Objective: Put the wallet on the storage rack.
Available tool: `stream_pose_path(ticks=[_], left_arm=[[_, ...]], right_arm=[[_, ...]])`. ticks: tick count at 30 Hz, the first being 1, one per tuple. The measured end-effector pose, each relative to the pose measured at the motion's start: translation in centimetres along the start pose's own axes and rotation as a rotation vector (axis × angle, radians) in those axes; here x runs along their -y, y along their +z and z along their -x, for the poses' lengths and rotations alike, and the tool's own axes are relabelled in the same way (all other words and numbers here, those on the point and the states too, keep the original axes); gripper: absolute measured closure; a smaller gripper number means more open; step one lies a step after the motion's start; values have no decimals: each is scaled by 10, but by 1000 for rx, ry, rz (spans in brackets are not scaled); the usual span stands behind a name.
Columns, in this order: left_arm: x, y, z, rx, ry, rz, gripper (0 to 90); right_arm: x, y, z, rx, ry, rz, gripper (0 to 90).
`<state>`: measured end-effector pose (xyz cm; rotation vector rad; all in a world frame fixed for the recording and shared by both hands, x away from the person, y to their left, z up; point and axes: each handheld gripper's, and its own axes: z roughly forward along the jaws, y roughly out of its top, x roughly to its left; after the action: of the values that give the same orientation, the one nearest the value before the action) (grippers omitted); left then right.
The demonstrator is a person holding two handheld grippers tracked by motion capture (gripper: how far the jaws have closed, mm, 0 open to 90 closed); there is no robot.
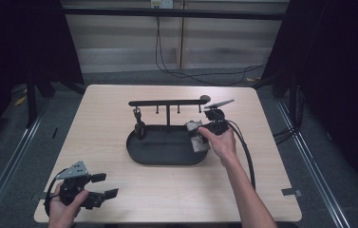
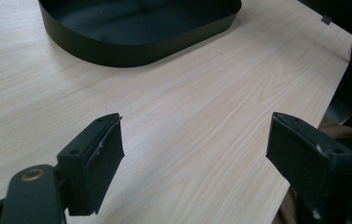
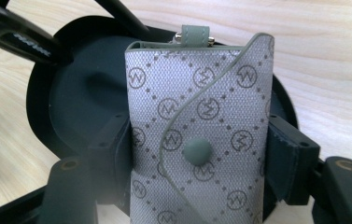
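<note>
While the right gripper (image 3: 197, 172) pinches the grey pouch (image 3: 201, 135) between its jaws, the pouch hangs over the right end of the black tray (image 1: 167, 159), under the rack (image 1: 167, 102), and is not yet set down or hung. Placement remains. The right forearm reaches forward from the desk's (image 1: 119, 104) near edge. The left gripper (image 2: 194, 154) idles, jaws spread and empty, at the near-left corner.

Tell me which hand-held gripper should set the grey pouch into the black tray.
Right. The right hand-held gripper already clamps the grey pouch over the black tray; the left hand-held gripper sits open near the table edge.
</note>
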<state>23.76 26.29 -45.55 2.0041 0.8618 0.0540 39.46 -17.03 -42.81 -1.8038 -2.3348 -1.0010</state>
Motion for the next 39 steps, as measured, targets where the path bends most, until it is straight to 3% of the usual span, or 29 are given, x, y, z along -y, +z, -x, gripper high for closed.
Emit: stream_pose_path(ticks=[21,25,34,39], left_arm=[[0,0,-1,10,-9,-2,185],[0,1,-1,11,-8,-3,185],[0,-1,-3,8,-10,2,185],[0,-1,-2,10,-10,3,185]], right_arm=[[12,38,-2,23,-12,-47,330],[15,42,3,15,18,-48,329],[17,50,1,47,-2,-50,315],[18,55,-2,87,-21,-48,307]])
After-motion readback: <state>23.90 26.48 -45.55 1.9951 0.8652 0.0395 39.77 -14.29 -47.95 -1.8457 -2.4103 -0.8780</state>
